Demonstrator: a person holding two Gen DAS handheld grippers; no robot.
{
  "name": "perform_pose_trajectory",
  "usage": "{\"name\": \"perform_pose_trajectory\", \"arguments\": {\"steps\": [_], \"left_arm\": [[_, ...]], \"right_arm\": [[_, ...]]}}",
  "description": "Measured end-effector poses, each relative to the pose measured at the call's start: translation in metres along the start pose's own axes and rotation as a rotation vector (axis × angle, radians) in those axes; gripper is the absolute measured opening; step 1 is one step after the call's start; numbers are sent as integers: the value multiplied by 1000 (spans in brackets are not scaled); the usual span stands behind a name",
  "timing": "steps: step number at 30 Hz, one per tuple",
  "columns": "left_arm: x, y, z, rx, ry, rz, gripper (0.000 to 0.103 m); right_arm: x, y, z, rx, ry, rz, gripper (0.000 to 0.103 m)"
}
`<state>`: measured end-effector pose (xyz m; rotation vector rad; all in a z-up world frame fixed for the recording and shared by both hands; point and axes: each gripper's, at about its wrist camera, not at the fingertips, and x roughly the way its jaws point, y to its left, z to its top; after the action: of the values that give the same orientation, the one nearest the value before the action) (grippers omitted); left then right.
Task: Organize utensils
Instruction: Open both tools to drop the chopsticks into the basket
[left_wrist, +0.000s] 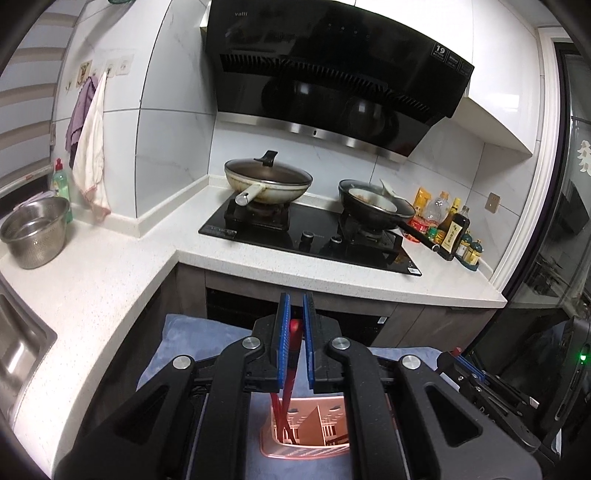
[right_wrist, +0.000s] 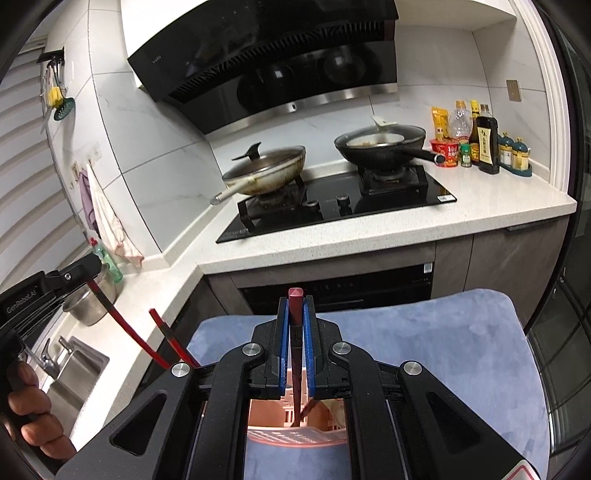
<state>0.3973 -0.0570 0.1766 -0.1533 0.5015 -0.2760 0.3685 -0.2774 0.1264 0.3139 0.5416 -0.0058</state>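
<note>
Left gripper (left_wrist: 295, 347) jaws clamping red chopsticks (left_wrist: 286, 413), right gripper (right_wrist: 295, 347) jaws clamping dark red chopstick (right_wrist: 296, 314), over pink holder (right_wrist: 295, 437)

A domestic kitchen is indicated. A black range hood (left_wrist: 332, 81) is mounted over a two-burner gas hob (left_wrist: 314, 236), on which a lidded wok (left_wrist: 267, 182) and a frying pan (left_wrist: 375, 206) are set. Condiment bottles (right_wrist: 480, 140), a sink (right_wrist: 74, 369) and hung towels (left_wrist: 90, 147) are noted along the white surface (left_wrist: 110, 288).
</note>
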Motion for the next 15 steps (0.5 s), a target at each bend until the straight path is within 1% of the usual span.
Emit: {"name": "perform_pose_trajectory", "arguments": {"steps": [1, 3, 4, 5, 6, 8, 11, 15], "left_arm": [[0, 1, 0, -2, 0, 1, 7], [-2, 2, -1, -10, 1, 4, 11], [-2, 3, -1, -13, 3, 9, 22], [-3, 3, -1, -18, 3, 16, 39], [-6, 4, -2, -26, -5, 29, 43], [-10, 5, -2, -26, -18, 36, 45], [-14, 6, -3, -23, -12, 39, 45], [-22, 6, -7, -21, -8, 44, 45]], "right_arm": [[1, 0, 0, -1, 4, -1, 7], [-1, -1, 0, 3, -1, -8, 9], [-1, 0, 0, 3, -3, -12, 11], [-3, -1, 0, 5, -4, -16, 14], [-4, -2, 0, 7, -5, -15, 15], [-8, -3, 0, 11, -10, -18, 17], [-17, -5, 0, 15, -18, -18, 20], [-29, -5, -4, 9, -20, -14, 20]]}}
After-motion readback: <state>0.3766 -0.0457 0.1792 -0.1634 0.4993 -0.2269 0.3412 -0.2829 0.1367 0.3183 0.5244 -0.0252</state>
